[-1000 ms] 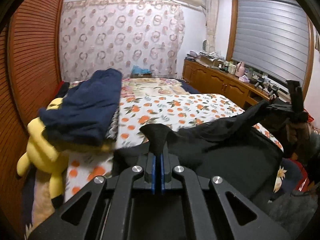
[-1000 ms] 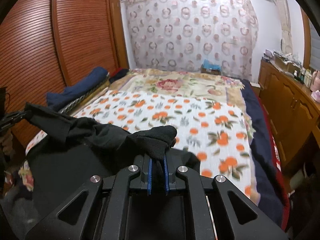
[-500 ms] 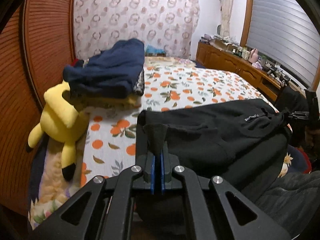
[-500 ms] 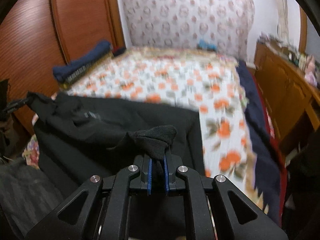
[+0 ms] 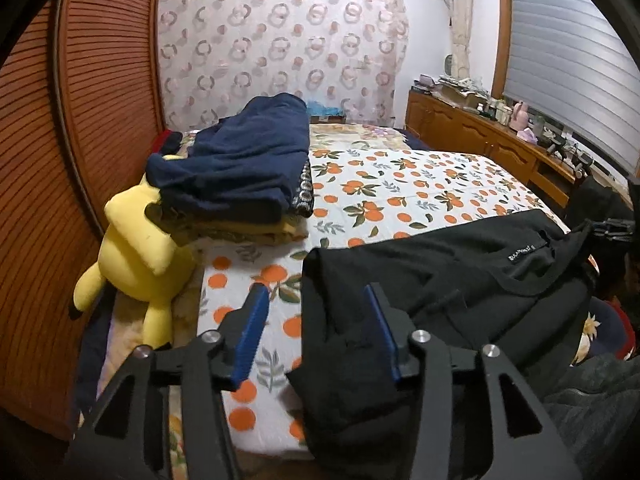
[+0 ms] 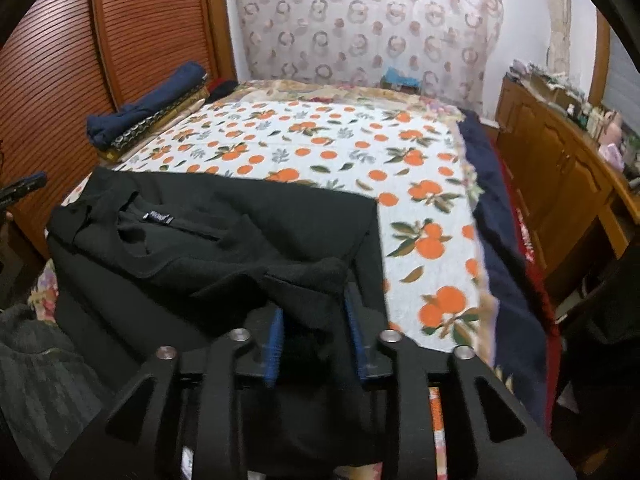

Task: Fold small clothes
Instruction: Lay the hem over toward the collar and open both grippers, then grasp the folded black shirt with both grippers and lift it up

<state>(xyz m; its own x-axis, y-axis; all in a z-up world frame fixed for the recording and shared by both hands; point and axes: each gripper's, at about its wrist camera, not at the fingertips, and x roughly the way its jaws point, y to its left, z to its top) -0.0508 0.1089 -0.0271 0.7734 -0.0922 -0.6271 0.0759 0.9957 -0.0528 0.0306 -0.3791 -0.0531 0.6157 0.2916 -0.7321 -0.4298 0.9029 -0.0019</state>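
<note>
Left wrist view first: my left hand-held gripper (image 5: 316,324) has just let go. A second ago its jaws were pinched tight on a corner of the black garment (image 5: 460,276) and the cloth hung stretched in the air between my two hands; now the jaws have been opening and stand about half apart. The blue pads (image 5: 252,328) aren't pressing anything. The garment's edge lies between the jaws, slumped against the right-hand one, but that's rest, not grip. The garment itself is down on the bed (image 5: 420,184), at the near end of the orange-print sheet, neck label facing up. The stack of folded clothes (image 5: 240,172) and the yellow plush toy (image 5: 136,256) sit off to the left, well clear.

Right wrist view: same story. The right hand-held gripper (image 6: 316,330) was clamped on a bunched fold half a second back; its jaws have been opening too, a bit less wide than the left. A hump of black fabric is loose in the gap and I can't see the pads squeezing it. From here the garment is spread across the near-left part of the bed, collar toward the left, with a rumpled ridge across the middle.

My read: the lay-down is finished and both hands are free. It's a first fold at best, so I'd expect to re-grab an edge and smooth that ridge out.
</note>
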